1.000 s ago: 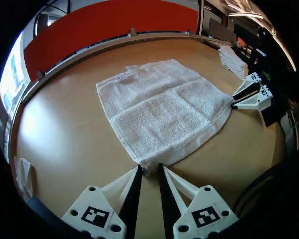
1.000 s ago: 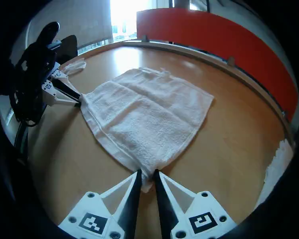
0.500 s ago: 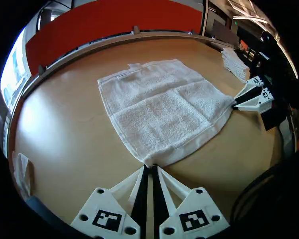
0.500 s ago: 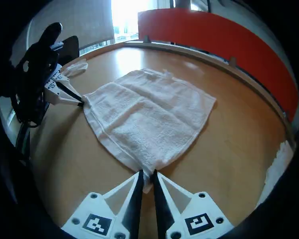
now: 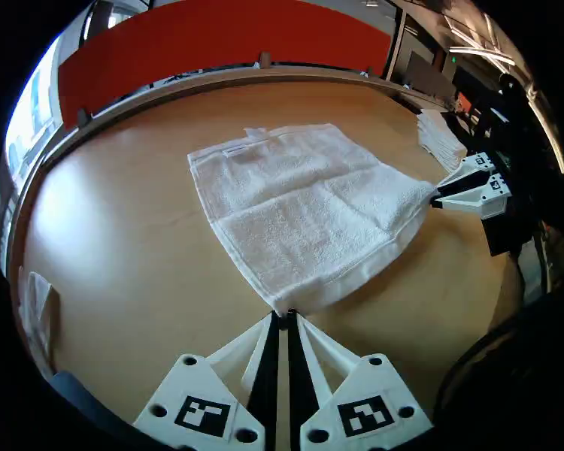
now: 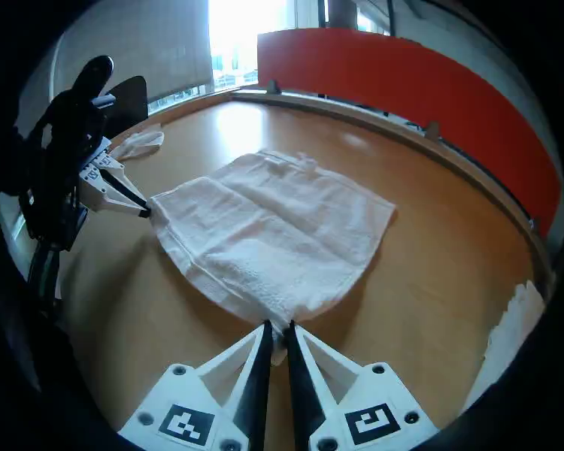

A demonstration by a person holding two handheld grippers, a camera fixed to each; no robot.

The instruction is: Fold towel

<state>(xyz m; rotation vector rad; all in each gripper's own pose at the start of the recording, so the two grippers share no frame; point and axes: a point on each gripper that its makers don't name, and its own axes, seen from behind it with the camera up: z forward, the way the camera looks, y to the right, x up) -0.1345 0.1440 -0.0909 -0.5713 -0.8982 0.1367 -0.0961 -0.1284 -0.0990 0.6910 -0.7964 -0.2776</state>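
White terry towel (image 5: 304, 203) lies mid-tabletop (image 5: 116, 248). It is roughly square, with a hemmed band along the near edge and a small tag at the far edge. A layer edge or crease runs across its middle. Left gripper (image 5: 283, 317) is clenched on one near corner, right gripper (image 6: 277, 328) on the adjacent corner. Both pinched corners sit slightly raised, with shadow under the edge between them. The far part lies flat on the wood.

Towel (image 5: 304, 210) on table (image 5: 116, 248) — left tool (image 5: 283, 314), right tool (image 6: 277, 325) at adjacent corners.
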